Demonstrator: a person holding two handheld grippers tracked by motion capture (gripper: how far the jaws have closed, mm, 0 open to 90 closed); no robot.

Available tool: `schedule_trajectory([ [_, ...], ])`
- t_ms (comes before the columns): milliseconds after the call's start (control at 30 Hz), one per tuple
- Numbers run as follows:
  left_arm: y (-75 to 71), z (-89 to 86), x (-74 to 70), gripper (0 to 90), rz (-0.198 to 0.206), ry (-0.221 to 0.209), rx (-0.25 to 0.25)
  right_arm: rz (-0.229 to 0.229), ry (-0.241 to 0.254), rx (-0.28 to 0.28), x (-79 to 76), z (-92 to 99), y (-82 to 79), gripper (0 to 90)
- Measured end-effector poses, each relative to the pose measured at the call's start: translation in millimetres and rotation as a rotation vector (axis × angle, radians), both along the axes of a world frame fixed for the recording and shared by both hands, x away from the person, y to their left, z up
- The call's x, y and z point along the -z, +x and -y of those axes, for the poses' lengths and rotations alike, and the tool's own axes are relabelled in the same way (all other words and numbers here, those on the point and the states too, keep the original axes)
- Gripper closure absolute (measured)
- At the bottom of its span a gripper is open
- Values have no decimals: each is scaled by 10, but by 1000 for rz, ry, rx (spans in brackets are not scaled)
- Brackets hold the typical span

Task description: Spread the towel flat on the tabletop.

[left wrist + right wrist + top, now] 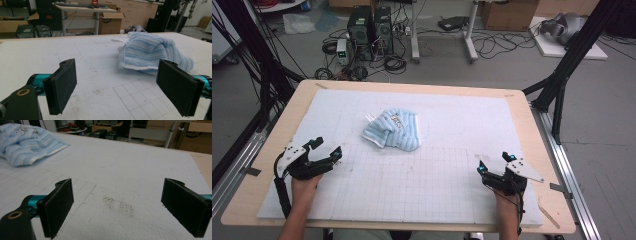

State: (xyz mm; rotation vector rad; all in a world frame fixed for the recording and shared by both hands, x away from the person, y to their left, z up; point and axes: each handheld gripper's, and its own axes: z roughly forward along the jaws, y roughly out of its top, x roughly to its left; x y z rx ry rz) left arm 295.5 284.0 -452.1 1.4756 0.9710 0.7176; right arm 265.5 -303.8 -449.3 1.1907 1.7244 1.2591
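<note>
Starting on your left: your left gripper (326, 149) sits low over the white mat (452, 200) with its jaws spread wide and nothing between them. The blue striped towel (393, 131) is ahead of it and off to its right, well apart, no contact. In the left gripper view the towel (150, 51) is a crumpled heap past the right pad, with a white hemmed edge along the bottom facing you and a small white tag poking out at the back.

That thing looks soft and light, so I'd guess it flops and drags rather than lifts as one piece. It's terry cloth, so it shouldn't slip out of the pads, and nothing about it can break. Best bet is probably that white hem or a corner, pinching a single layer rather than the fat bundle.

Over on the right, your right gripper (495, 164) is wide open too and empty, resting near the mat's front edge. From there the towel (27, 143) is ahead and well off to its left.
</note>
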Motion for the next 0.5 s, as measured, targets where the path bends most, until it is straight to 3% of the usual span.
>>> schedule_trajectory([
  [500,4,-12,0,173,-5,-12,8,1,-8,-4,-1,-4,1,101],
])
